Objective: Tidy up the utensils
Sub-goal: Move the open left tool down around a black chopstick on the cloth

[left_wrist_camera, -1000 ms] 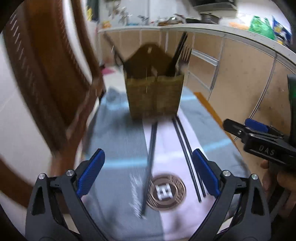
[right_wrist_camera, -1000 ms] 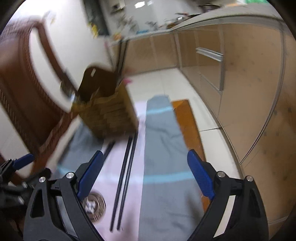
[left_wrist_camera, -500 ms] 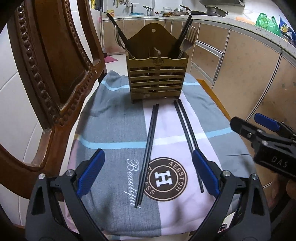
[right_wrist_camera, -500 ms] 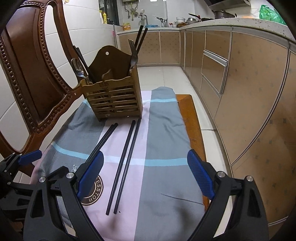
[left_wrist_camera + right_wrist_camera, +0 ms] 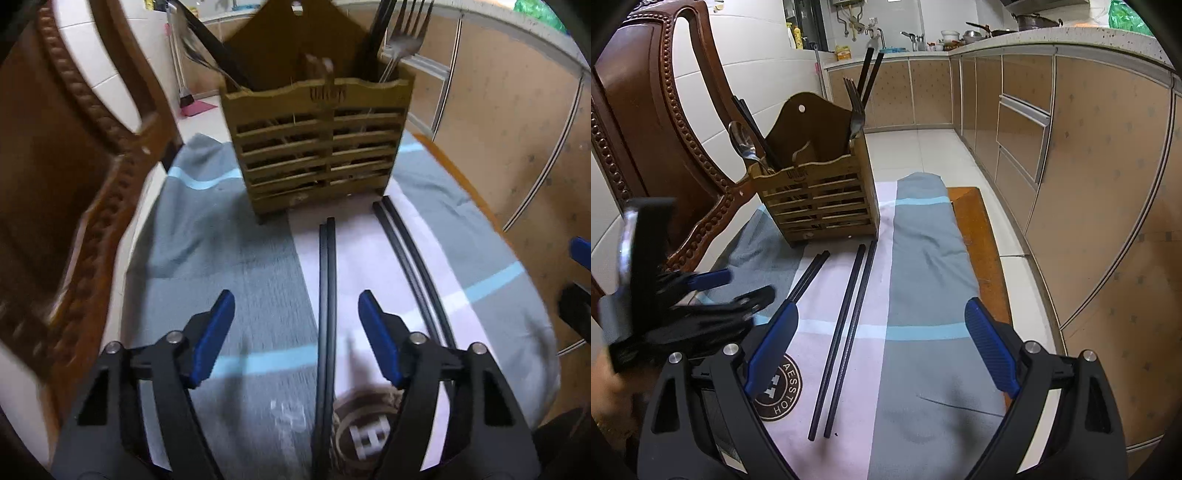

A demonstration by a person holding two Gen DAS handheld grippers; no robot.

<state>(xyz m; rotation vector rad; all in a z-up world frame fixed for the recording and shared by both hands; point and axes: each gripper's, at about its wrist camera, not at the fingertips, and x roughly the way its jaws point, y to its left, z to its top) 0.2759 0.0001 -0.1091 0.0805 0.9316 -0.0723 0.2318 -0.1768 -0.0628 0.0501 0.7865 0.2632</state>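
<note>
A slatted wooden utensil holder point(image 5: 317, 147) point(image 5: 823, 199) stands on a cloth-covered seat; it holds a fork point(image 5: 402, 33), a spoon point(image 5: 744, 142) and black chopsticks. Two pairs of black chopsticks lie on the cloth in front of it: a left pair point(image 5: 327, 314) point(image 5: 809, 275) and a right pair point(image 5: 417, 269) point(image 5: 849, 325). My left gripper point(image 5: 295, 332) point(image 5: 735, 291) is open and low over the left pair, which runs between its fingers. My right gripper point(image 5: 881, 350) is open and empty above the cloth, with the right pair towards its left finger.
A carved wooden chair back point(image 5: 66, 184) point(image 5: 646, 122) rises on the left. The grey, pink and blue striped cloth point(image 5: 923, 258) has a round logo point(image 5: 781, 387). Kitchen cabinets point(image 5: 1089, 166) run along the right, beyond the seat's wooden edge point(image 5: 979, 236).
My left gripper has moved forward and down over the left chopstick pair, and its jaws have narrowed. The right gripper has stayed nearly still.
</note>
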